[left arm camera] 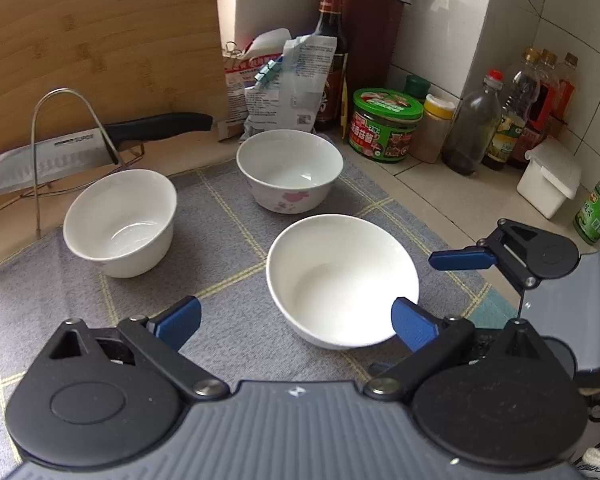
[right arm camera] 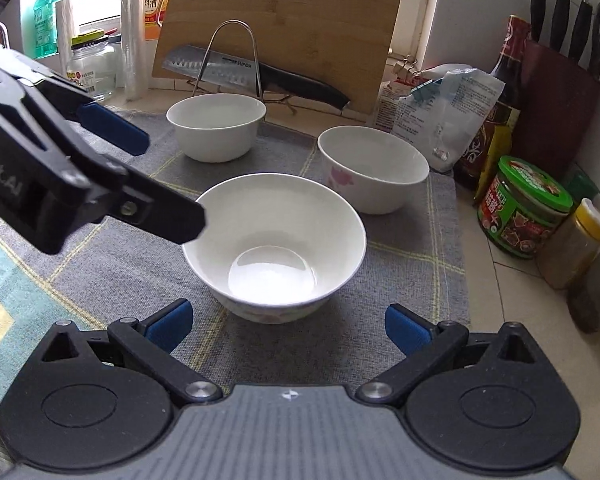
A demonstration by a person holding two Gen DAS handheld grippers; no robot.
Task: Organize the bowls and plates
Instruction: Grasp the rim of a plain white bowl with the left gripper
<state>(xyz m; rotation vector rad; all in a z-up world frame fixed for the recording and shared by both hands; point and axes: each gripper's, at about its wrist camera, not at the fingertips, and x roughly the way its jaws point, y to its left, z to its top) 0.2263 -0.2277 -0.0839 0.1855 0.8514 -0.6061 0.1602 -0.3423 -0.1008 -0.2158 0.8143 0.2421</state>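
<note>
Three white bowls stand on a grey checked cloth (left arm camera: 228, 320). The nearest bowl (left arm camera: 340, 280) (right arm camera: 274, 240) is wide and empty. A deeper plain bowl (left arm camera: 120, 224) (right arm camera: 216, 126) stands at the back left, and a bowl with pink flowers (left arm camera: 290, 170) (right arm camera: 374, 170) at the back right. My left gripper (left arm camera: 296, 320) (right arm camera: 168, 180) is open; its right finger overlaps the nearest bowl's rim, contact unclear. My right gripper (right arm camera: 288, 326) is open just in front of that bowl, holding nothing. One of its fingers (left arm camera: 460, 260) shows in the left wrist view.
A kitchen knife (left arm camera: 100, 140) rests on a wire rack (right arm camera: 232, 40) before a bamboo cutting board (right arm camera: 280, 20). Packets (left arm camera: 288, 84), a dark sauce bottle (left arm camera: 332, 40), a green jar (right arm camera: 524, 208), oil bottles (left arm camera: 512, 120) and a white box (left arm camera: 548, 180) crowd the right wall. A knife block (right arm camera: 560, 80) stands behind.
</note>
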